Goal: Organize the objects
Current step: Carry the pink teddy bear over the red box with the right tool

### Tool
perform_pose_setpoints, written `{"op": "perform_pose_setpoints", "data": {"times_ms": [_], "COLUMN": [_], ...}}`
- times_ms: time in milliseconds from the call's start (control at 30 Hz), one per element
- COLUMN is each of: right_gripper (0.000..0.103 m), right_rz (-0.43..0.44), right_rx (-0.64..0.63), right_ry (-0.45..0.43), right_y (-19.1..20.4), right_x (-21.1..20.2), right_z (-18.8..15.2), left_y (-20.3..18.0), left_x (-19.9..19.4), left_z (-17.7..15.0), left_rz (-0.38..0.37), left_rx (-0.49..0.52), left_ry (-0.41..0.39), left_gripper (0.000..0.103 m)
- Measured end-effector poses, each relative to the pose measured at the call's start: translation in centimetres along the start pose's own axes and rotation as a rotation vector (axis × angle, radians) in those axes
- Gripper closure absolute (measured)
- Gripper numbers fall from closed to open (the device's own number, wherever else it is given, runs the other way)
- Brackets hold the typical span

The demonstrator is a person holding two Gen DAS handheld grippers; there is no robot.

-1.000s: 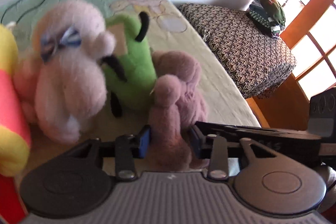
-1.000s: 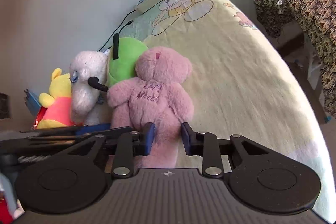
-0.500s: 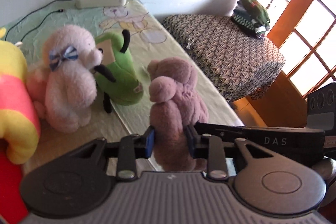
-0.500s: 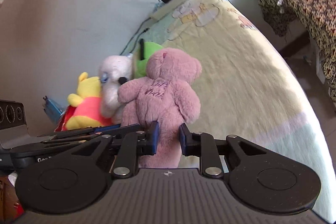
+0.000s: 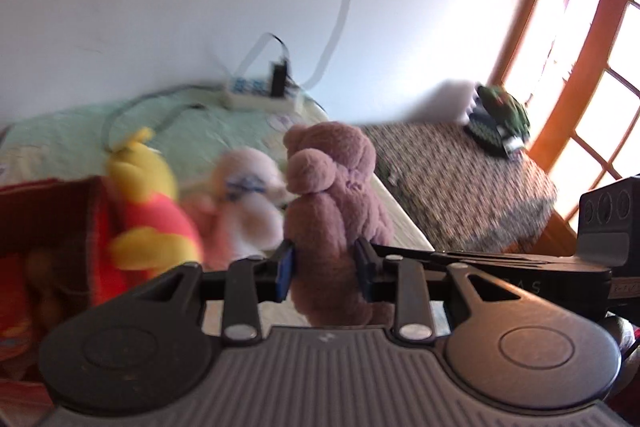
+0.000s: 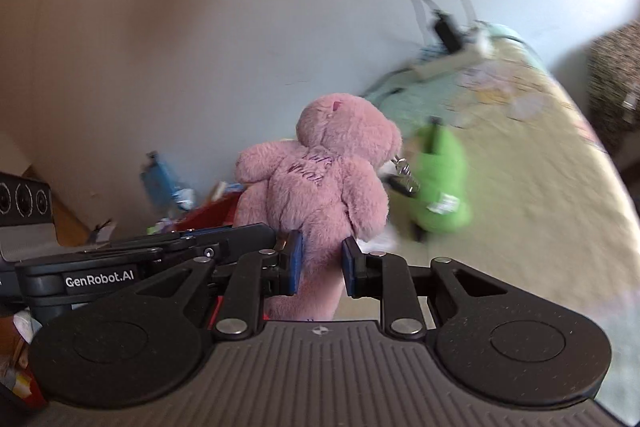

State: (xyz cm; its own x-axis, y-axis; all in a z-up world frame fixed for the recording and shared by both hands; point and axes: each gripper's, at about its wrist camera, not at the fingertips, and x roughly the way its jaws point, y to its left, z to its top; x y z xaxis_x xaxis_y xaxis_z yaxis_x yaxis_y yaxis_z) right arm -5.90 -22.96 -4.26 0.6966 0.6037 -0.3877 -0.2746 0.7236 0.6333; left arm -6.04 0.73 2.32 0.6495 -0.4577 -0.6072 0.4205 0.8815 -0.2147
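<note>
two grippers are clamped on one fluffy pink teddy bear point(image 6: 320, 183); the left gripper point(image 5: 325, 273) is narrowed on its lower body, the right gripper point(image 6: 320, 269) on a leg; the bear is held upright above the bed point(image 6: 540, 195), head up, long axis vertical; a green plush point(image 6: 440, 183) lies beside it.

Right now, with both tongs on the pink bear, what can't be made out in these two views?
- Green plush: smeared by motion in the right wrist view; hidden behind the pink bear in the left.
- Bear's legs: cut off by each tool's body.
- White plush and yellow plush: blurred in the left wrist view.
- Red box contents: blurred, cut by the left edge.
</note>
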Motion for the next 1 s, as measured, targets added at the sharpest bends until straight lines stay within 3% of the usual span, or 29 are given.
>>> {"op": "perform_pose_setpoints", "data": {"times_ms": [233,467,700,1000], "right_gripper": [0.081,0.08,0.08,0.08], "right_rz": [0.09,0.137,0.168,0.145], "right_rx": [-0.085,-0.145,-0.156,-0.109], "right_ry": [0.011,0.021,0.057,0.137], "right_y": [5.8,12.4,18.3,22.1], "right_x": [4.2,10.0,16.7,22.8], "right_z": [0.6,-0.3,-2.7,-5.2], "left_y": [5.7,13.8,21.5,27.0], "left_x": [-5.6,-11.0,-14.4,-14.9], "left_z": [0.1,-0.2,-1.4,-3.4], "left_rz": [0.051,0.1,0.144,0.193], "left_rx": [-0.054,-0.088,-0.128,-0.132], "left_ry": [-0.088,-0.129,-0.125,-0.069], "left_gripper": [0.071,0.07,0.07,0.068]}}
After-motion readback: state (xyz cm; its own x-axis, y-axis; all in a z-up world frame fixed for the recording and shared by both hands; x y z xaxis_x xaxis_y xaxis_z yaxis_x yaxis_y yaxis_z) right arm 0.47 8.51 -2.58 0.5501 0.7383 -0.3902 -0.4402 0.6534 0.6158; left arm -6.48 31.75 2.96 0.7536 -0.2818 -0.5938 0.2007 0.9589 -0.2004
